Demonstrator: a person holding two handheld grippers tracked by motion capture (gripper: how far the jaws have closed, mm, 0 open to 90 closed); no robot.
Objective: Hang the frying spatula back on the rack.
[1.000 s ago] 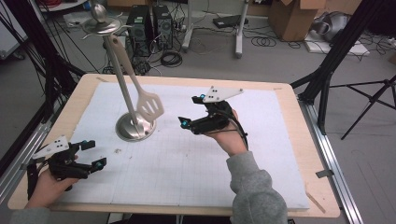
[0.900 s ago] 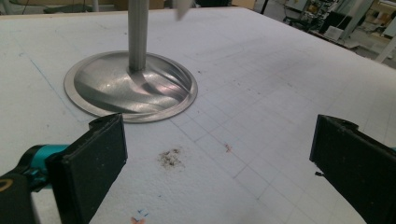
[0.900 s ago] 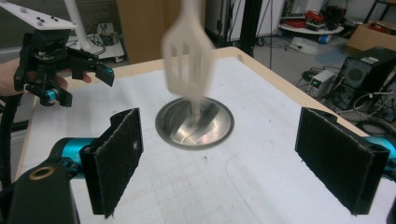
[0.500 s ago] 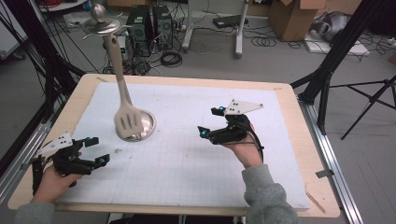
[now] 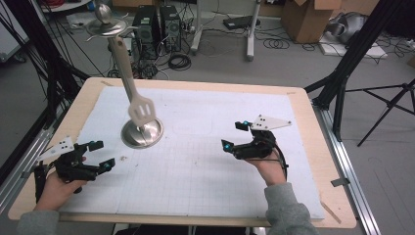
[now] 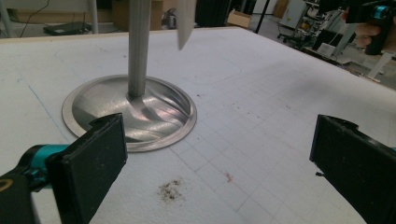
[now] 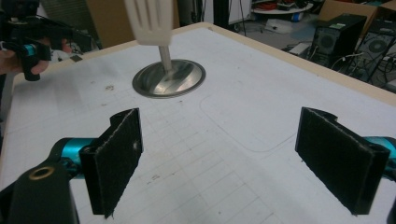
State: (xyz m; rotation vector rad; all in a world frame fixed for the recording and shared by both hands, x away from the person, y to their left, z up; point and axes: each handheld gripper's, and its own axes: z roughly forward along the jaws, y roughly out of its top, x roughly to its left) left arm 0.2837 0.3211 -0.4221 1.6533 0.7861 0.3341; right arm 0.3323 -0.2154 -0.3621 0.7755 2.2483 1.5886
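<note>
A metal stand with a round base (image 5: 142,133) rises from the white mat at the centre left. A cream slotted spatula (image 5: 142,111) hangs from the stand's top, its head just above the base. My left gripper (image 5: 104,154) is open near the mat's front left corner and faces the base (image 6: 159,116) with nothing between its jaws. Right of the middle, my right gripper (image 5: 233,135) is open and empty too. It points left toward the base (image 7: 187,74) and the spatula (image 7: 152,21).
The white gridded mat (image 5: 205,161) covers a wooden table (image 5: 337,196). A small patch of dark crumbs (image 6: 170,189) lies just in front of the left gripper. Black frame poles (image 5: 342,73), cables and computer cases stand on the floor beyond the table.
The right gripper has drawn back to the right and toward the person, away from the spatula. The spatula head has swung left from beside the pole to in front of it.
</note>
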